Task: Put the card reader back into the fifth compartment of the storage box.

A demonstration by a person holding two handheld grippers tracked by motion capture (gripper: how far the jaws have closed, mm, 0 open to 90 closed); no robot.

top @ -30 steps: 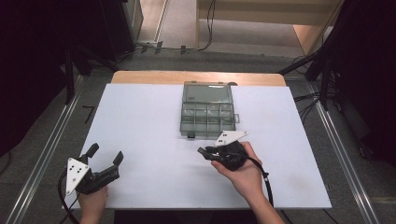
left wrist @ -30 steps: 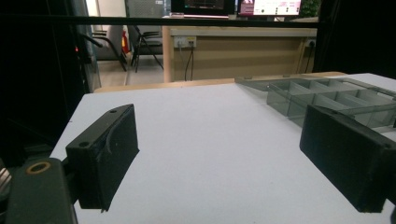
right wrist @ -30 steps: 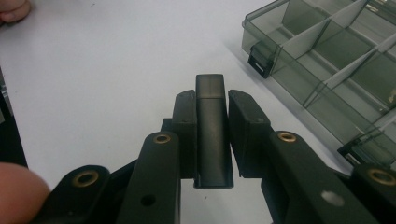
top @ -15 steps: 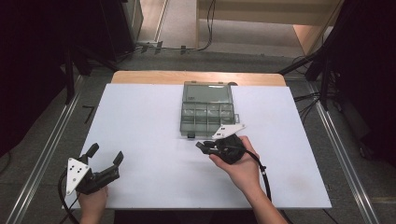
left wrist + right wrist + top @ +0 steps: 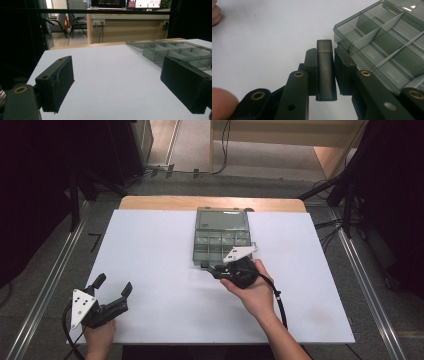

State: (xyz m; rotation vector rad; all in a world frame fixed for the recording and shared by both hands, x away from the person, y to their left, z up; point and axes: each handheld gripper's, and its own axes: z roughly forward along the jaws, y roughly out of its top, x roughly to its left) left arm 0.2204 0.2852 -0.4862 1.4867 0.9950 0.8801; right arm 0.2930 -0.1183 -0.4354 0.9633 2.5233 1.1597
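Holding a small dark block (image 5: 325, 70), the right gripper (image 5: 216, 269) has its two black jaws pressed on the block's long sides. The block is smooth, flat and box-shaped with rounded corners, and it stands up between the jaws in the right gripper view. At about 2 o'clock from the block sits a clear smoky plastic box (image 5: 384, 42) with thin walls that split it into square pockets. The block is just beside the box's near corner, not inside it. In the high view the box (image 5: 220, 242) lies at 12 o'clock on the smooth white table (image 5: 150, 250), with its lid open and flat behind it. The left gripper (image 5: 112, 292) rests at 7 o'clock, well apart from the box. Its jaws stand wide with nothing between them.
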